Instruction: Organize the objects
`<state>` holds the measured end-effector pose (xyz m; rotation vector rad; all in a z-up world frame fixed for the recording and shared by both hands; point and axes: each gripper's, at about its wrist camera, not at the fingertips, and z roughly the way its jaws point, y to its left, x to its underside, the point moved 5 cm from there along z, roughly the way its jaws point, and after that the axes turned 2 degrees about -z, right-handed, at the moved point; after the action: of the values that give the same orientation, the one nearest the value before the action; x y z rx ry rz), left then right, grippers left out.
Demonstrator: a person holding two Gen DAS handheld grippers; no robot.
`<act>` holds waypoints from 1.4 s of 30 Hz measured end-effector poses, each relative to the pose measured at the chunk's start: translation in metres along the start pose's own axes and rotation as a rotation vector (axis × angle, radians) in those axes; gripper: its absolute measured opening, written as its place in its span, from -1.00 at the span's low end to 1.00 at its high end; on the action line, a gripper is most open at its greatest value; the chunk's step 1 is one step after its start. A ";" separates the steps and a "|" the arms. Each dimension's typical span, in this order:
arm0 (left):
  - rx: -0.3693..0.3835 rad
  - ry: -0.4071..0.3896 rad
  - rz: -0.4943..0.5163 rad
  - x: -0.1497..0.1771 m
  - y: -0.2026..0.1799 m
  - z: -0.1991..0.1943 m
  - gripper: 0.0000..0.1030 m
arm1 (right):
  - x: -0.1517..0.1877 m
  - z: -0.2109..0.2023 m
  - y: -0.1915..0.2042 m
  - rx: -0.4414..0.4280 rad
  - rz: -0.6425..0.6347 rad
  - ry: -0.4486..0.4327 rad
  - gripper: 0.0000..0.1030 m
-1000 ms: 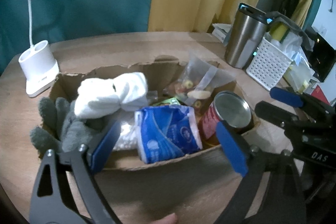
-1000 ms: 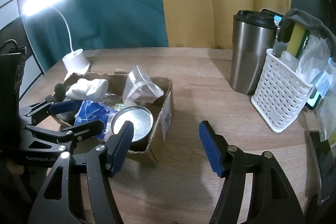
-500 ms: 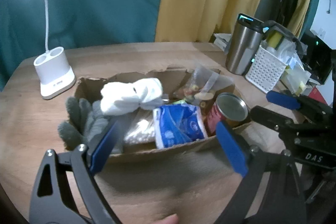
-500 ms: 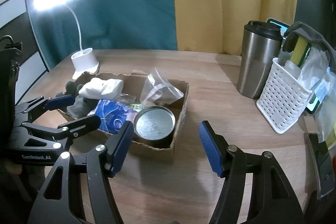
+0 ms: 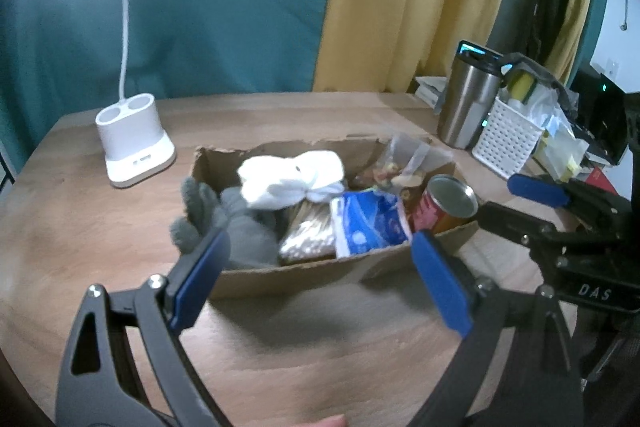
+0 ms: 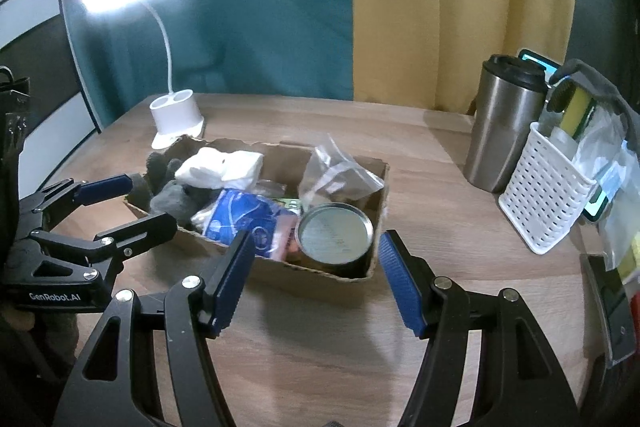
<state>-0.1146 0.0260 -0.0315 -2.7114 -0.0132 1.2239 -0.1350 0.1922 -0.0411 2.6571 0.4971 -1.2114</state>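
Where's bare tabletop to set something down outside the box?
Bare wood lies between the cardboard box and the steel tumbler, and in front of the box near both open grippers. Crowded: the right edge, around the white basket.

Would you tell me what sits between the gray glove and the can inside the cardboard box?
In the left wrist view, a cotton swab pack and blue tissue pack lie between the gray glove and can.

A shallow torn cardboard box (image 5: 304, 277) is packed with grey gloves (image 5: 224, 223), a white cloth (image 5: 292, 179), a blue tissue pack (image 5: 368, 223) and an upright tin can (image 5: 446, 205) (at its right end).
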 end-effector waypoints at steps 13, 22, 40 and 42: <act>-0.048 -0.013 -0.037 0.013 0.030 -0.022 0.82 | 0.002 -0.004 0.031 -0.019 -0.034 0.004 0.32; -0.090 -0.001 -0.046 0.027 0.038 -0.031 0.82 | 0.017 -0.001 0.041 -0.044 -0.024 0.020 0.32; -0.059 0.012 -0.022 0.030 0.024 -0.029 0.82 | 0.026 -0.006 0.031 -0.034 -0.007 0.021 0.32; -0.057 0.013 -0.022 0.031 0.024 -0.029 0.82 | 0.026 -0.006 0.030 -0.033 -0.005 0.022 0.32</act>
<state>-0.0741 0.0002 -0.0393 -2.7606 -0.0773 1.2176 -0.1033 0.1719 -0.0562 2.6460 0.5236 -1.1662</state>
